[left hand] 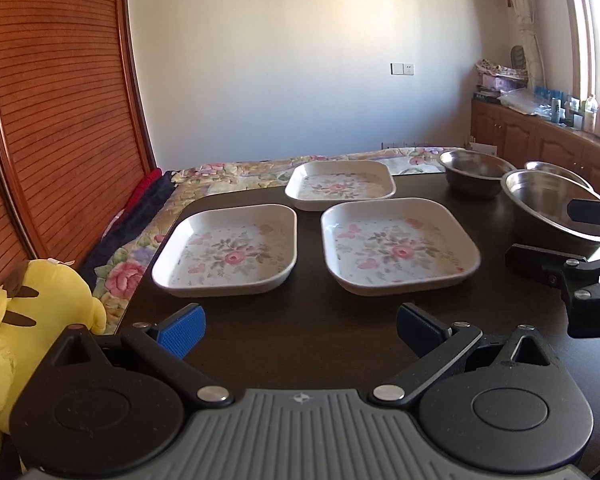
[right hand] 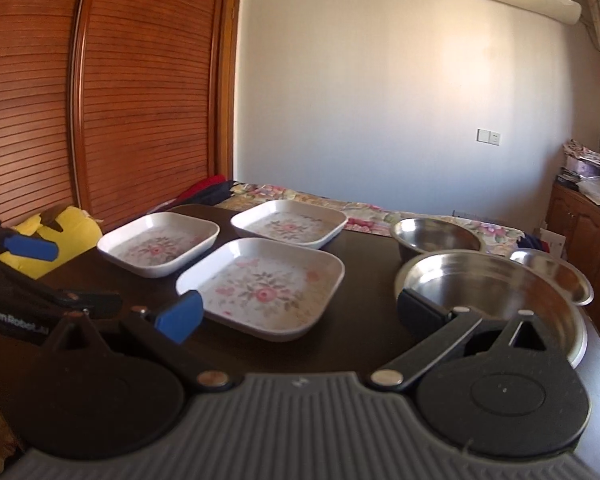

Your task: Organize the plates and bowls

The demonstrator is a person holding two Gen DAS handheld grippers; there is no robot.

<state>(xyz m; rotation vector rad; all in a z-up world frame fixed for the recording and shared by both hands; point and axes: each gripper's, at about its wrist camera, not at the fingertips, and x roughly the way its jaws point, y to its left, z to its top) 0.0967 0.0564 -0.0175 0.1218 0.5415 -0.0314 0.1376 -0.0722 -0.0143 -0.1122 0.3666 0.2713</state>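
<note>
On the dark table (left hand: 300, 344), from left to right: a left plate (left hand: 228, 250), a right plate (left hand: 398, 246) with a back plate (left hand: 340, 184) behind and between them, then three steel bowls, the big bowl (right hand: 496, 296) nearest. The plates look stiff, light and glossy, probably slippery, so a raised rim is the best place to pinch. The bowls are thin and rigid; take one at its lip.

The left tool (left hand: 300, 330) is spread wide and empty, just short of the two near plates. The right tool (right hand: 300, 314) is also spread and empty, its right finger touching or just over the big bowl's rim, its left finger beside the right plate.
</note>
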